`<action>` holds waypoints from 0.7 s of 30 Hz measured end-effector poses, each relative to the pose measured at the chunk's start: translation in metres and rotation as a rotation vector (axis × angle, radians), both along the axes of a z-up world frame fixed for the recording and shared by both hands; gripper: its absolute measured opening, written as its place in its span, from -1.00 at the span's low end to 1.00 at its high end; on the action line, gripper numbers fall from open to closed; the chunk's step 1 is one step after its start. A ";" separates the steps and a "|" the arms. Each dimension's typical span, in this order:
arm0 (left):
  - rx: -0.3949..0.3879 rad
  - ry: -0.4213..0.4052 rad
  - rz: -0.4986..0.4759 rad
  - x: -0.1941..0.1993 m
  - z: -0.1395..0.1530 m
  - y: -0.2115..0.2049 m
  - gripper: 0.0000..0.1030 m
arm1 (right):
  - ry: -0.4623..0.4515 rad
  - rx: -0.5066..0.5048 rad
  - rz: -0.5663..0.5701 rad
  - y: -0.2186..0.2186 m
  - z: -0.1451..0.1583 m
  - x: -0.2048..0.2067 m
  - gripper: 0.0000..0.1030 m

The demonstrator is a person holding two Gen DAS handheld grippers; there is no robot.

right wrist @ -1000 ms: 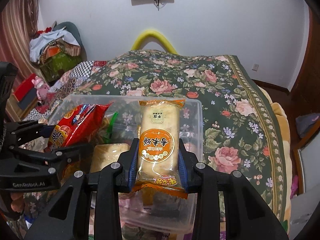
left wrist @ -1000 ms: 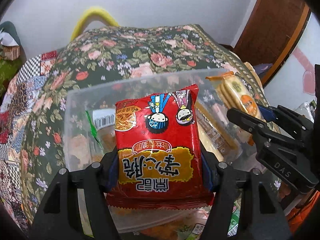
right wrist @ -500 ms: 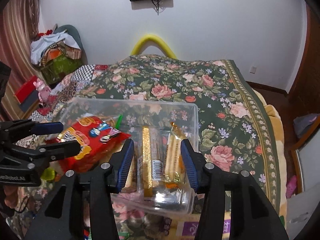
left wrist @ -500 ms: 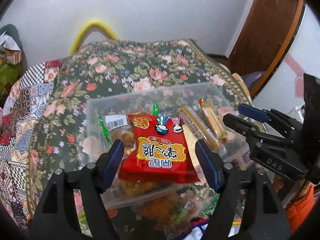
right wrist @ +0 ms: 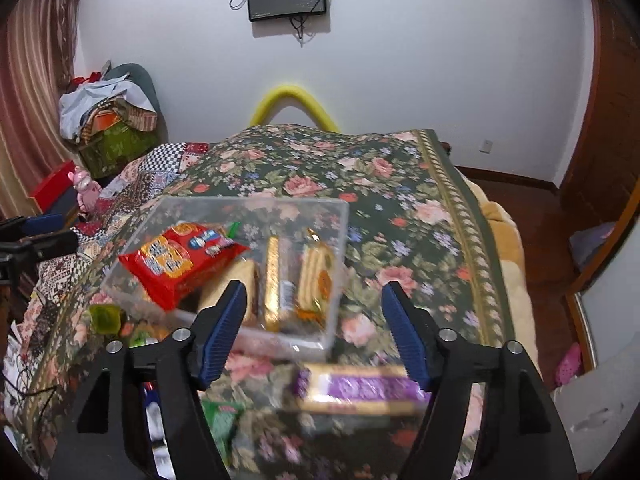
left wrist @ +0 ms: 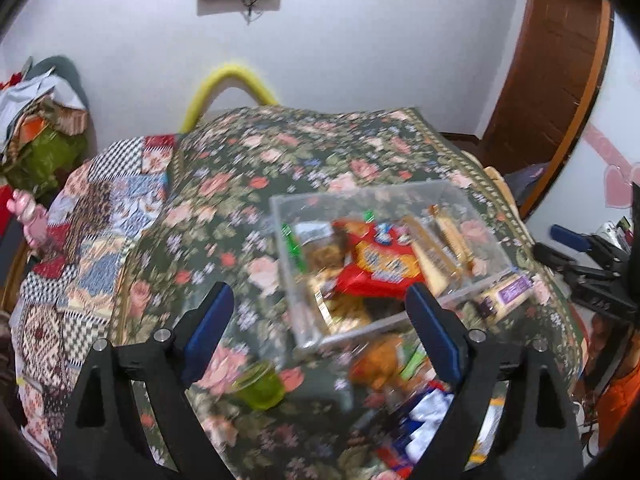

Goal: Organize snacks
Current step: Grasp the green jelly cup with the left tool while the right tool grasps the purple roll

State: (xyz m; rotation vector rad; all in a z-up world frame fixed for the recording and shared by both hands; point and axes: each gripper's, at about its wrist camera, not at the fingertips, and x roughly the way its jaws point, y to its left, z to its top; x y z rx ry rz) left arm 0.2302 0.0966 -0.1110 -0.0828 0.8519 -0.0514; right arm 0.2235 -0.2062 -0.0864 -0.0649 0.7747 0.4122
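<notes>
- A clear, hard-walled rectangular plastic box [right wrist: 248,240] is seen on the flowered bedspread [right wrist: 400,184].
- A glossy red crinkled snack bag [right wrist: 176,260] lies tilted at the box's left; flat cracker packs [right wrist: 316,276] stand on edge at its right.
- Left gripper [left wrist: 320,328]: jaws apart and opening, nothing between.
- Right gripper [right wrist: 316,336]: jaws apart and opening, nothing clamped.
- A purple wrapped bar [right wrist: 360,390] lies near, outside the box.

We see our left gripper [left wrist: 320,320] and right gripper [right wrist: 314,320] opening, apparently empty, both angled downward.
</notes>
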 end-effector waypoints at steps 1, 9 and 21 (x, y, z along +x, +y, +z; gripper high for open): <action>-0.002 0.010 0.013 -0.002 -0.004 0.005 0.72 | -0.001 -0.007 -0.007 -0.004 -0.001 -0.003 0.36; -0.050 0.133 0.098 -0.014 -0.058 0.035 0.72 | 0.079 -0.040 -0.077 -0.039 -0.030 -0.011 0.41; -0.047 0.239 0.117 -0.017 -0.122 0.043 0.72 | 0.227 -0.006 -0.098 -0.036 -0.078 -0.003 0.49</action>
